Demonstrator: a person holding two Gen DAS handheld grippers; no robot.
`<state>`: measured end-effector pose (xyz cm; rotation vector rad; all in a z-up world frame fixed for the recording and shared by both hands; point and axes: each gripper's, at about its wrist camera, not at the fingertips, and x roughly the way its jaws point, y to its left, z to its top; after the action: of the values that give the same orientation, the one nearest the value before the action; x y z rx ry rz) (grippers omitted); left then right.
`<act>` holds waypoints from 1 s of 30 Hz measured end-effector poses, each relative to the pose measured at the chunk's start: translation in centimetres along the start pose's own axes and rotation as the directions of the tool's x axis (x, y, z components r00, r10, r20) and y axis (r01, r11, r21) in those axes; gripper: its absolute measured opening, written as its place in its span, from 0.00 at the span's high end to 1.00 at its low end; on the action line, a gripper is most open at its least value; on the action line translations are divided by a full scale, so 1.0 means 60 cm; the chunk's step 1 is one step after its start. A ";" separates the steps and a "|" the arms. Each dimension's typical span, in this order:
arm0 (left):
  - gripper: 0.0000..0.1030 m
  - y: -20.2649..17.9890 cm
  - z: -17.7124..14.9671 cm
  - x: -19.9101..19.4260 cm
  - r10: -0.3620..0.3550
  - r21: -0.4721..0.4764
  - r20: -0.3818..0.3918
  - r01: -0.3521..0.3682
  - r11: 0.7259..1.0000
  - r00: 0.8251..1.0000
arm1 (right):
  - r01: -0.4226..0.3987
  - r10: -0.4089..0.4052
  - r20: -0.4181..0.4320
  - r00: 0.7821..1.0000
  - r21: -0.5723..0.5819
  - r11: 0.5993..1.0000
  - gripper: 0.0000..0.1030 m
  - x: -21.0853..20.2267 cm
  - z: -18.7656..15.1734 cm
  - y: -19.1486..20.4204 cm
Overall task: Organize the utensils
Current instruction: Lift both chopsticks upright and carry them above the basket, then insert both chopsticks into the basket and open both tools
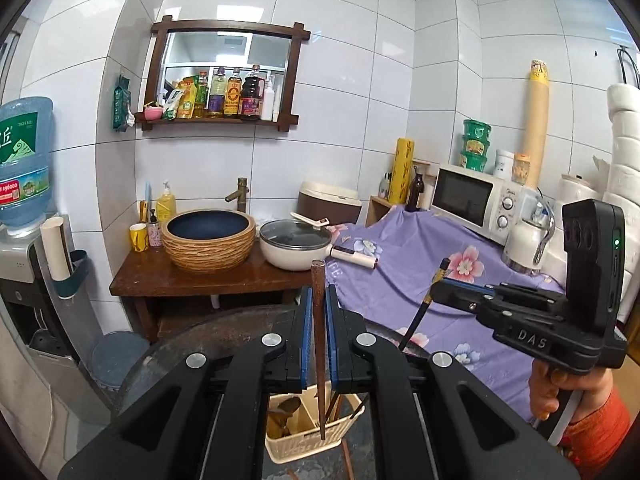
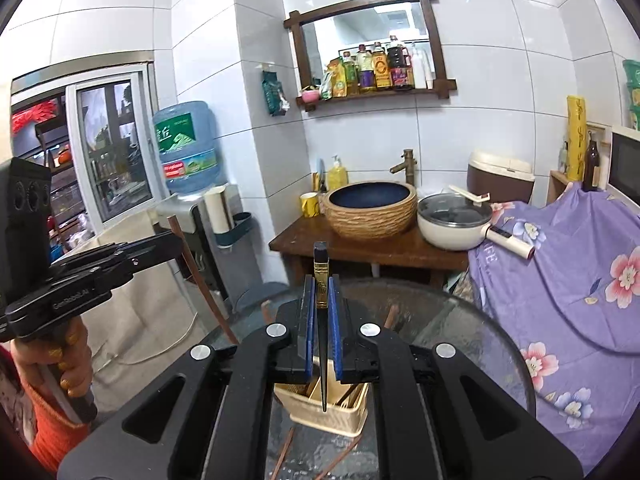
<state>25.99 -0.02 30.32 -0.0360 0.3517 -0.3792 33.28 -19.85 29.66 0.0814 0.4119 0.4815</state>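
Observation:
My left gripper (image 1: 319, 300) is shut on a brown wooden chopstick (image 1: 319, 344) that hangs point down over a cream slotted utensil basket (image 1: 310, 442). My right gripper (image 2: 321, 296) is shut on a black chopstick (image 2: 322, 344) with a gold band, point down over the same basket (image 2: 332, 410). The basket stands on a round glass table (image 2: 460, 328) and holds several chopsticks. In the left wrist view the right gripper (image 1: 436, 292) with its black chopstick (image 1: 420, 312) is to the right. In the right wrist view the left gripper (image 2: 178, 240) with its brown chopstick (image 2: 200, 276) is at the left.
Loose brown chopsticks (image 2: 340, 460) lie on the glass by the basket. Behind stand a wooden counter (image 1: 200, 276) with a basin (image 1: 208, 240) and a white pan (image 1: 294, 250), a water dispenser (image 1: 24, 208), and a purple floral cloth (image 1: 420, 280) under a microwave (image 1: 474, 200).

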 end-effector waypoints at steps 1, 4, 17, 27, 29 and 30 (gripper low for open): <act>0.93 0.000 0.003 0.009 0.006 -0.001 0.001 -0.006 1.000 1.000 | 0.005 -0.005 0.000 1.000 0.002 1.000 0.93 0.004 0.003 -0.002; 0.93 0.005 0.001 0.029 0.019 -0.004 -0.003 -0.019 1.000 1.000 | 0.025 -0.025 -0.006 1.000 0.008 1.000 0.93 0.024 0.008 -0.010; 0.93 0.032 -0.069 0.119 0.052 -0.015 -0.099 -0.054 0.998 0.994 | 0.057 -0.053 -0.077 0.996 0.038 0.998 0.93 0.114 -0.072 -0.045; 0.93 0.032 -0.140 0.165 0.046 -0.007 -0.182 -0.048 0.999 0.982 | 0.074 -0.071 -0.114 0.991 0.022 0.997 0.93 0.147 -0.120 -0.044; 0.93 0.036 -0.151 0.171 0.048 -0.007 -0.196 -0.050 0.999 0.979 | 0.073 -0.069 -0.123 0.990 0.029 0.997 0.93 0.151 -0.126 -0.046; 0.93 0.038 -0.155 0.174 0.048 -0.009 -0.204 -0.050 0.999 0.978 | 0.073 -0.068 -0.127 0.990 0.034 0.997 0.93 0.153 -0.129 -0.048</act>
<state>32.69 -1.46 17.89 -0.0026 0.5572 -0.3321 38.79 -18.26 18.71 0.0737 0.5465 0.4105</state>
